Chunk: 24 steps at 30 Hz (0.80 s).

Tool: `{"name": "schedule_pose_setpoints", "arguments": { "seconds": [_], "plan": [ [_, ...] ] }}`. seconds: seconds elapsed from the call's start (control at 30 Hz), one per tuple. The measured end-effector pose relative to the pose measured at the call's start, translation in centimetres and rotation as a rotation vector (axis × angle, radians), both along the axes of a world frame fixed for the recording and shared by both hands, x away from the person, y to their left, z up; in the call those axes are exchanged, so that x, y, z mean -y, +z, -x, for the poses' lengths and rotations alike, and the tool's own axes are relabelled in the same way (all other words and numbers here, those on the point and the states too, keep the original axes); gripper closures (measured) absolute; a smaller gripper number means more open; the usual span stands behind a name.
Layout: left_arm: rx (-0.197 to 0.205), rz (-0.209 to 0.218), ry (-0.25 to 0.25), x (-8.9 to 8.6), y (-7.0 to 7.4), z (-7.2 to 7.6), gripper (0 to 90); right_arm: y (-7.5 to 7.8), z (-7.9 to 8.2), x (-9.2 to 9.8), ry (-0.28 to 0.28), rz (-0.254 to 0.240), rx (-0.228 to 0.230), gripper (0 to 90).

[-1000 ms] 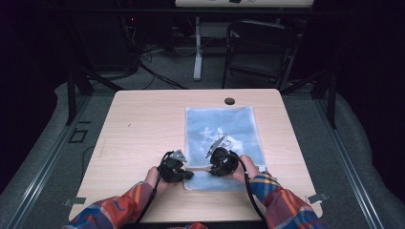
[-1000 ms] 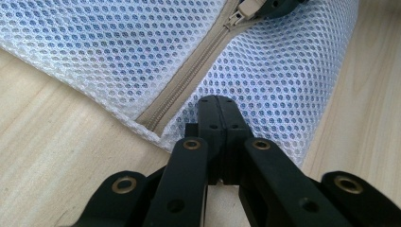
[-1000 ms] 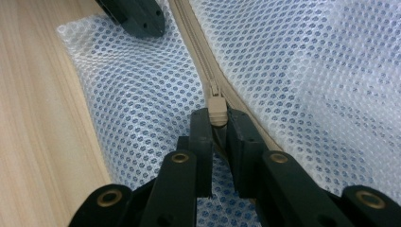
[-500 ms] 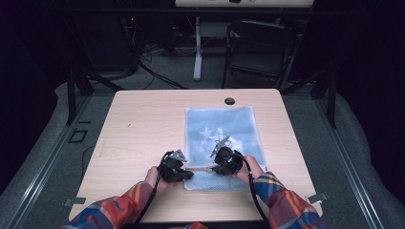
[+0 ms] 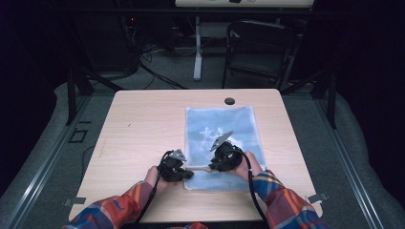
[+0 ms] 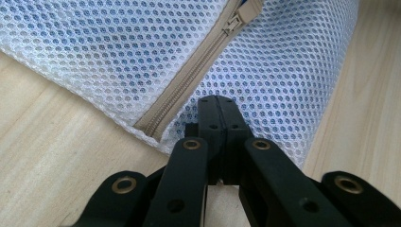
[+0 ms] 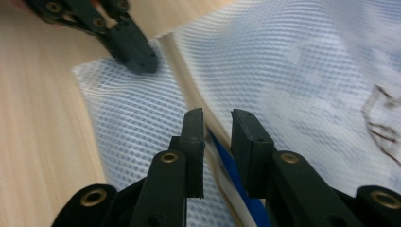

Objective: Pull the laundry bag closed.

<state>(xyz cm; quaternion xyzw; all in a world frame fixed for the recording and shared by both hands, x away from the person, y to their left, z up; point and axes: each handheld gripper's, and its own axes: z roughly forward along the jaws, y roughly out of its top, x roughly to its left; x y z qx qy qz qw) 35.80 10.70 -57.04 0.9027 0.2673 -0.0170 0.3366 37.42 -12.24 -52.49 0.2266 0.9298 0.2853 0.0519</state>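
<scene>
A white mesh zip bag with blue cloth inside lies flat right of centre on the pale wooden table, its near edge close to the table's near edge; the left half of the table is bare. Both plaid-sleeved forearms come in low from the near side. The left gripper sits at the bag's near left corner, jaws pressed together on the mesh just beside the beige zipper. The right gripper, near the bag's near edge, has its jaws a narrow gap apart, straddling the zipper line above blue fabric, gripping nothing.
</scene>
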Motion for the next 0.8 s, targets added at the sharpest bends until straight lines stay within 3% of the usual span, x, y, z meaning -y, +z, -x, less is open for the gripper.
{"name": "schedule_pose_setpoints", "arguments": {
  "seconds": [0.13,0.3,0.37,0.8],
  "plan": [
    [0.008,-0.008,-0.003,0.0,0.0,0.0,90.0,-1.0,0.6,-1.8,0.047,0.034,-0.003,73.8],
    [0.002,-0.004,0.004,0.0,0.0,0.1,90.0,-2.2,1.3,-3.0,0.070,0.150,0.065,75.2],
    [0.002,-0.005,0.004,0.0,0.0,0.0,90.0,-2.7,1.4,-3.2,0.064,0.174,0.083,80.9],
    [-0.013,-0.003,0.018,0.0,0.0,0.0,90.0,-2.3,1.2,-2.7,0.064,0.187,0.086,82.4]
  ]
}}
